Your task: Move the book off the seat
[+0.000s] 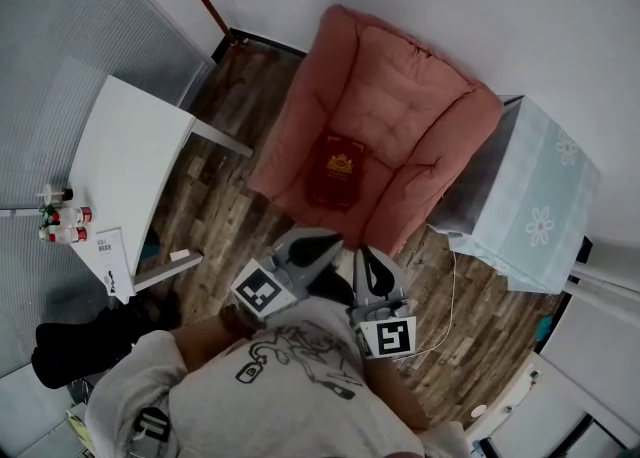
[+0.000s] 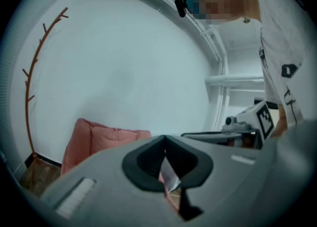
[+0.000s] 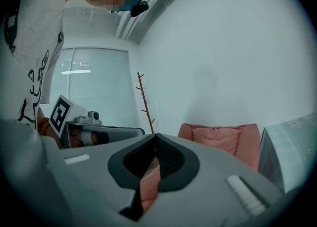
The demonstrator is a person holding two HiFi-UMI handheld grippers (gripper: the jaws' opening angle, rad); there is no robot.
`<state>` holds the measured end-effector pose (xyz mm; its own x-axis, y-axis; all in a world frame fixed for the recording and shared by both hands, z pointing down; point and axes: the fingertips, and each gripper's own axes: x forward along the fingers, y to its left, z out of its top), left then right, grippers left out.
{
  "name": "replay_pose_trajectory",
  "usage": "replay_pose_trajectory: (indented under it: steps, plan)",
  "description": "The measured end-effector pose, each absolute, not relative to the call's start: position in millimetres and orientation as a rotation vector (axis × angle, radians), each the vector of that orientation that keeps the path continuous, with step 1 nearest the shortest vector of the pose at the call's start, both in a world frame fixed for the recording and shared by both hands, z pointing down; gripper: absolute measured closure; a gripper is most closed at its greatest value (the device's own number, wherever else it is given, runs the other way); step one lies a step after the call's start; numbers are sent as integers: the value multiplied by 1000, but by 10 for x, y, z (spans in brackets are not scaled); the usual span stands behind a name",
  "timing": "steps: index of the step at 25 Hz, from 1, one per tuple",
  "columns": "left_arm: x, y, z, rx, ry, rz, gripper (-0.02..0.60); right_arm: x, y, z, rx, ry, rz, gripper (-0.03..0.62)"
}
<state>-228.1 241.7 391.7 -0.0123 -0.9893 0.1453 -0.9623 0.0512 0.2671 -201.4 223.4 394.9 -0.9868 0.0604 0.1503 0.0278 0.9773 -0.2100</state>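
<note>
Nothing is done yet: the book (image 1: 338, 170) lies flat on the armchair (image 1: 420, 96) seat, untouched. Your left gripper (image 1: 325, 243) and right gripper (image 1: 368, 258) hover near its front edge, fingers pressed together and empty; the whole lift remains

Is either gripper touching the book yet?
No, the book lies alone on the armchair seat, with the left gripper and right gripper both clear of it.

armchair (image 1: 400, 116) soft quilted cloth; book (image 1: 338, 168) smooth cover; floor (image 1: 225, 221) matt wood planks.
</note>
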Motion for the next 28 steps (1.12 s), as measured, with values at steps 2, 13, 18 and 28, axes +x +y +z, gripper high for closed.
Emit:
replay_pose_trajectory:
  steps: [2, 13, 18, 28]
  plan:
    - [-2364, 2402, 3958, 1981, -2037, -122, 577, -2093, 2228, 3969, -56, -2957, 319, 588]
    - [-2787, 2409, 4221, 2018, -1971, -121, 557, -2630, 2132, 4183, 57, -2930, 279, 588]
    - [-3010, 2437, 4468, 2011, -1959, -121, 546, -2764, 2121, 4470, 85, -2889, 269, 588]
    - [-3345, 2463, 5257, 1978, -1921, -62, 512, -2941, 2071, 5314, 58, -2802, 269, 553]
